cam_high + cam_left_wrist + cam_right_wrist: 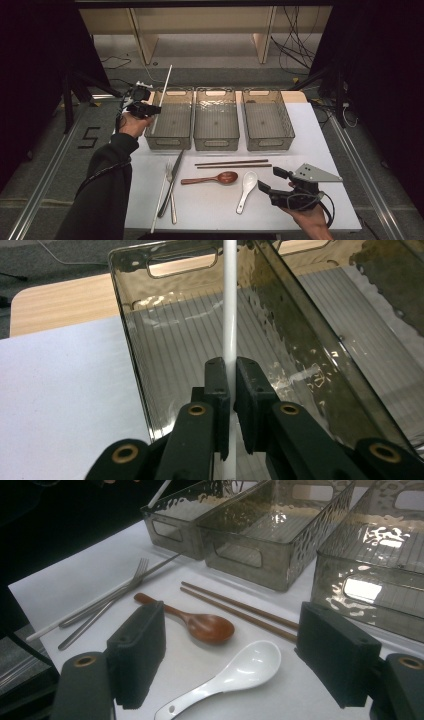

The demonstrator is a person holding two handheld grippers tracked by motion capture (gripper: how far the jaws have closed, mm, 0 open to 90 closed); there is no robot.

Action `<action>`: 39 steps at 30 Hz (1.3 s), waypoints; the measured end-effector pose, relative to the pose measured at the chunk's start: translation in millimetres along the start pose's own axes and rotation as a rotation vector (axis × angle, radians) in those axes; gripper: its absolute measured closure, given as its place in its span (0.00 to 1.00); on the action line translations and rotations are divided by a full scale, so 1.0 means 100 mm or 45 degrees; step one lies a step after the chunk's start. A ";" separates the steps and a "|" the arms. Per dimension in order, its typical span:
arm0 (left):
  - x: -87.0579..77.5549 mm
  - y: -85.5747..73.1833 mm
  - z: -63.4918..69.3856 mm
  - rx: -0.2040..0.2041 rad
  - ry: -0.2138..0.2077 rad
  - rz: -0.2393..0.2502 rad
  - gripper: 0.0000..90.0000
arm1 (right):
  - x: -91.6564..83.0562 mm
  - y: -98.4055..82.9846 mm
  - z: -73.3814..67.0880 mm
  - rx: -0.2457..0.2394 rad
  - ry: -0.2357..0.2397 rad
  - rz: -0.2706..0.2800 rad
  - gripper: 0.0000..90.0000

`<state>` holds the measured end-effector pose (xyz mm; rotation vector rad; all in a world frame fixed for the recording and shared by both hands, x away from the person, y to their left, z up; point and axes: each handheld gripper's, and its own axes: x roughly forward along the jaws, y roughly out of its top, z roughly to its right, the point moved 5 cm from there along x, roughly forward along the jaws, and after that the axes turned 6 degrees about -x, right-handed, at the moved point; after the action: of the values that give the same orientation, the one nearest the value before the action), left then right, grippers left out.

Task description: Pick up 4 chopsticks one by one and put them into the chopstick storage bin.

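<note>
Sorting barely begun: left gripper (230,390) pinches white chopstick (161,98) over the 10 o'clock bin (169,142). Right gripper (232,655), jaws spread, idles at 5 o'clock; remaining cutlery (172,185) unsorted.

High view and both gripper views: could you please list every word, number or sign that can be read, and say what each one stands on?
"5": a dark figure marked on the grey floor, left of the table, seen in the high view.
Nothing else is legible: the three clear bins, the cutlery and the white chopstick in the left hand-held gripper carry no visible text, label or brand.
</note>
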<state>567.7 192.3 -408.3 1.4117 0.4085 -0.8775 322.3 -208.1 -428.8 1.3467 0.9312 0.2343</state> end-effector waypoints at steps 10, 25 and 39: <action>0.09 -0.05 -0.02 0.013 0.033 0.010 0.93 | 0.00 0.00 0.00 0.000 0.000 0.005 0.32; 0.20 -0.14 0.00 -0.008 0.076 -0.081 0.80 | 0.00 0.00 0.00 0.002 0.002 -0.003 0.32; -0.52 -0.34 0.20 -0.071 -0.129 -0.057 0.36 | -0.01 0.00 -0.01 -0.005 -0.013 -0.001 0.32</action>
<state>504.6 190.4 -390.5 1.3057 0.3860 -0.9625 321.0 -208.4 -428.1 1.3428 0.9224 0.2282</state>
